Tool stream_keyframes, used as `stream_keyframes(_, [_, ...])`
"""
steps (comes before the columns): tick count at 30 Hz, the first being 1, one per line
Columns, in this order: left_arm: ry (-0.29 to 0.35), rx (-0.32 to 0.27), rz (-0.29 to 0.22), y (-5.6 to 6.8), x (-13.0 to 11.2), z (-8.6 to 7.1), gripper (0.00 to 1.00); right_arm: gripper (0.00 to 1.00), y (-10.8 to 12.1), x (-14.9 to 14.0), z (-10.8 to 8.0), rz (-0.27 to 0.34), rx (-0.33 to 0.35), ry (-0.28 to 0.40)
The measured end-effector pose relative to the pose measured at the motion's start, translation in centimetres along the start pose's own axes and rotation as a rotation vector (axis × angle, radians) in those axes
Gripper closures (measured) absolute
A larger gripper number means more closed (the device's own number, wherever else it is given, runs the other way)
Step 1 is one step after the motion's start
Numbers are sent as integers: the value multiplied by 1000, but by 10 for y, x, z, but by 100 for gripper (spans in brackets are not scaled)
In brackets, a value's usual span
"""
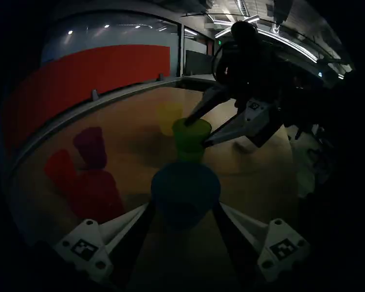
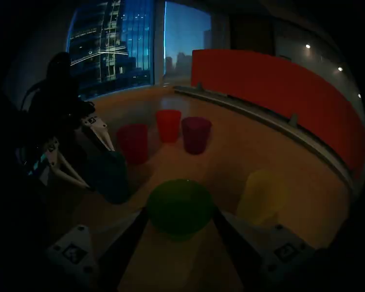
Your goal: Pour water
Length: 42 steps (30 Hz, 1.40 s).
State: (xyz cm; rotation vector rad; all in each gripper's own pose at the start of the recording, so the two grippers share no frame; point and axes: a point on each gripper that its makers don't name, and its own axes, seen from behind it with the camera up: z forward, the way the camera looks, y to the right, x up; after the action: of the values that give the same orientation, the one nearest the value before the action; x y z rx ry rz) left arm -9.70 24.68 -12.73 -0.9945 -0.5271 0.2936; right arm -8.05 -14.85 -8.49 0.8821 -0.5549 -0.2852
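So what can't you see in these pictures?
- Water in the blue cup: in the left gripper view it is too dark to tell.
- Water in the green cup: in the right gripper view its inside is just dark.
- Bottom of the yellow cup: in the left gripper view the green cup stands in front of it.
- The person: in the right gripper view, just a dark shape.
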Motion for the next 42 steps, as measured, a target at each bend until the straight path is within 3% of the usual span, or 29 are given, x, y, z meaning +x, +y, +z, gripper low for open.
stream_keyframes(14, [7,55,-20,-5,-10,-26,14,1,-5,-12,-22,31,-40,13])
stream_keyframes(27, [53,133,-60,-17,-9,-55,14,0,-6,-6,-46,63,-97,69])
stream_keyframes(34, [93,219,-74,-35,-4,-74,14,0,-5,10,-57,92,-138,148])
stream_keyframes(42, [179,347,-126,-65,11,-101,14,0,9,26,-70,118,-230,226])
